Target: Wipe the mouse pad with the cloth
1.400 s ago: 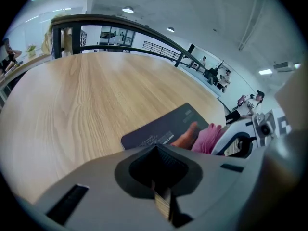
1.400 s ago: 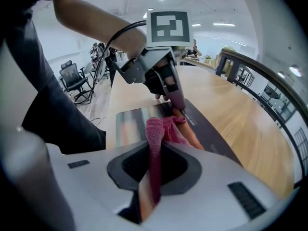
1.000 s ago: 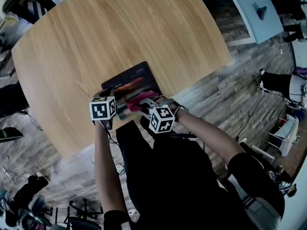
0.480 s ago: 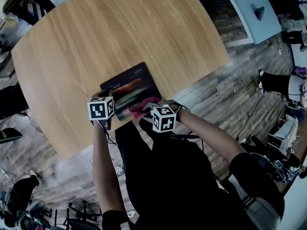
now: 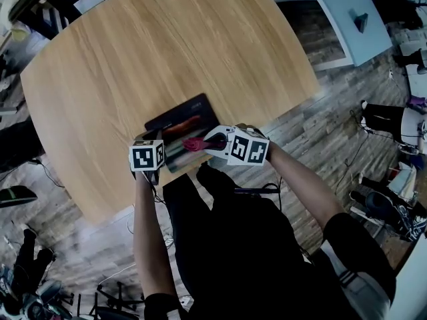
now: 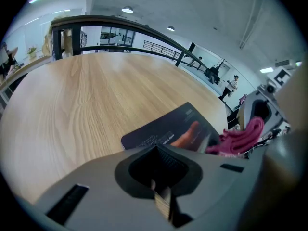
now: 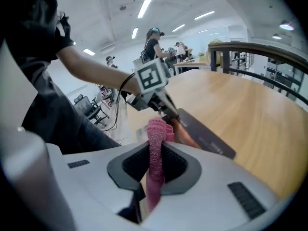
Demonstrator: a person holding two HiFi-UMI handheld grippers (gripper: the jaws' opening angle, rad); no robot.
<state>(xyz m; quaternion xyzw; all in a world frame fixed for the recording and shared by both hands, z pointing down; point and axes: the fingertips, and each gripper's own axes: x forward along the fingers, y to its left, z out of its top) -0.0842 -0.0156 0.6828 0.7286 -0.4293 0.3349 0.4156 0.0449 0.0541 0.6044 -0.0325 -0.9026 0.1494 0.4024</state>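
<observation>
The dark mouse pad (image 5: 181, 124) with an orange streak lies near the table's front edge. My left gripper (image 5: 155, 141) is shut on the pad's near left edge; in the left gripper view the pad (image 6: 166, 129) stretches away beyond the jaws (image 6: 163, 203). The pink cloth (image 5: 195, 144) hangs bunched in my right gripper (image 5: 211, 143), which is shut on it at the pad's near right side. In the right gripper view the cloth (image 7: 156, 143) stands up between the jaws (image 7: 153, 177), with the pad (image 7: 207, 136) and the left gripper (image 7: 166, 110) just beyond.
The round wooden table (image 5: 153, 52) stretches away behind the pad. Its front edge is close to my body. A light blue table (image 5: 353, 15) stands at the upper right over the wooden floor (image 5: 333, 112). People and chairs show far off in the right gripper view.
My right gripper has swung rightward and turned, taking the pink cloth to the pad's near right side. The left gripper has stayed on the pad's edge.
</observation>
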